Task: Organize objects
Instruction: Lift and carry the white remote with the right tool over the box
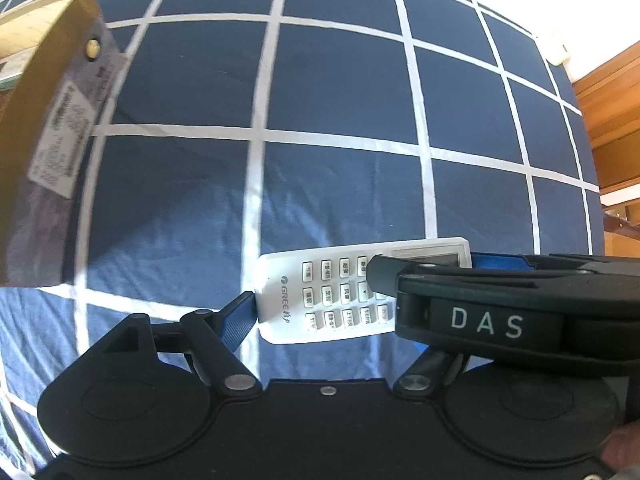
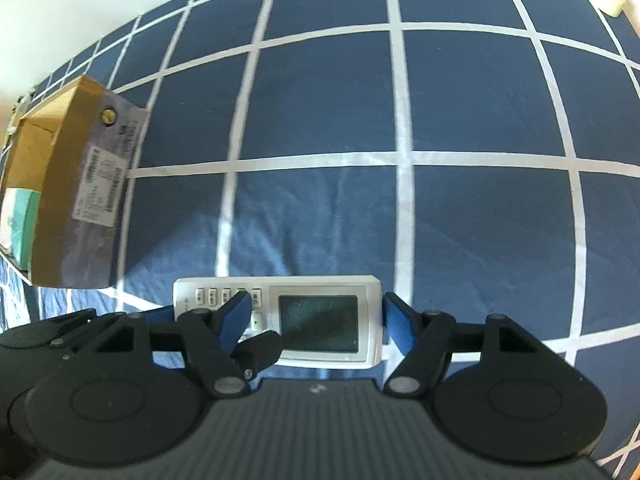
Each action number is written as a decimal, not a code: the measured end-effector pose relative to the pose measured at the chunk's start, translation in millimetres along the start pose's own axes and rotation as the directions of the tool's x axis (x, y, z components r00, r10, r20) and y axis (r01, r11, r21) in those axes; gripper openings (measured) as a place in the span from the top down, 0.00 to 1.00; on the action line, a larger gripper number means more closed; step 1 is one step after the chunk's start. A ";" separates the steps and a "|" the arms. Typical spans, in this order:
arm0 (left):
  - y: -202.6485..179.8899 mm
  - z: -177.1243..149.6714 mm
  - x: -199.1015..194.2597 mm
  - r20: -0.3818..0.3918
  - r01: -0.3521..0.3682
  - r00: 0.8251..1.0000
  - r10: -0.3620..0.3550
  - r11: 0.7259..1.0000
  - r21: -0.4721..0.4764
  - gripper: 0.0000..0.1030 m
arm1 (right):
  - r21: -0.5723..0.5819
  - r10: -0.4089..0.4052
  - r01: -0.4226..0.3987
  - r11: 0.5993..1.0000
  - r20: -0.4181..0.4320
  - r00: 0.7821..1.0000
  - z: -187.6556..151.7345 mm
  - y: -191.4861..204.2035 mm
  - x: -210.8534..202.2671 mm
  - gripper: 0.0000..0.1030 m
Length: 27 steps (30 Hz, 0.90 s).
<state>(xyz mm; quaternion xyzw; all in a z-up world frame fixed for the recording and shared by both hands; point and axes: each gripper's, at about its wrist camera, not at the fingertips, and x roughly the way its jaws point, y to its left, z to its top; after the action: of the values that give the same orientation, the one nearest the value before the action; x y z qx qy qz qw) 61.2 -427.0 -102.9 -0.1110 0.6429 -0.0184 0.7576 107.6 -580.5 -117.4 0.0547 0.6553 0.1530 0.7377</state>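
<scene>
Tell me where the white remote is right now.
The white remote lies crosswise on the blue checked bedspread, low in both views, between the fingers of both the left gripper and right gripper; the cardboard box sits to its left.

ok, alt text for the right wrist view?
A white remote lies sideways between the right gripper's blue fingers above a navy grid-pattern bedspread. An open cardboard box sits at left.

The bed (image 1: 340, 100) is viewed closely from above by both wrist cameras, with the remote (image 1: 360, 292) and cardboard box (image 2: 76, 184) shared.
</scene>
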 end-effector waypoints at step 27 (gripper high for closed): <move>153.9 12.9 -120.9 0.112 -0.021 0.994 -0.001 0.980 0.198 0.27 | 0.102 0.006 -0.026 0.994 0.192 0.981 -9.2 193.2 -34.7 0.31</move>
<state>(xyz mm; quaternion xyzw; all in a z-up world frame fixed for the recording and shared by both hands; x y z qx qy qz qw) 35.2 -254.5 -13.2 -0.0323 0.5952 -0.0724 0.7996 65.5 -408.9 -31.4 0.1126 0.5879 0.1185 0.7923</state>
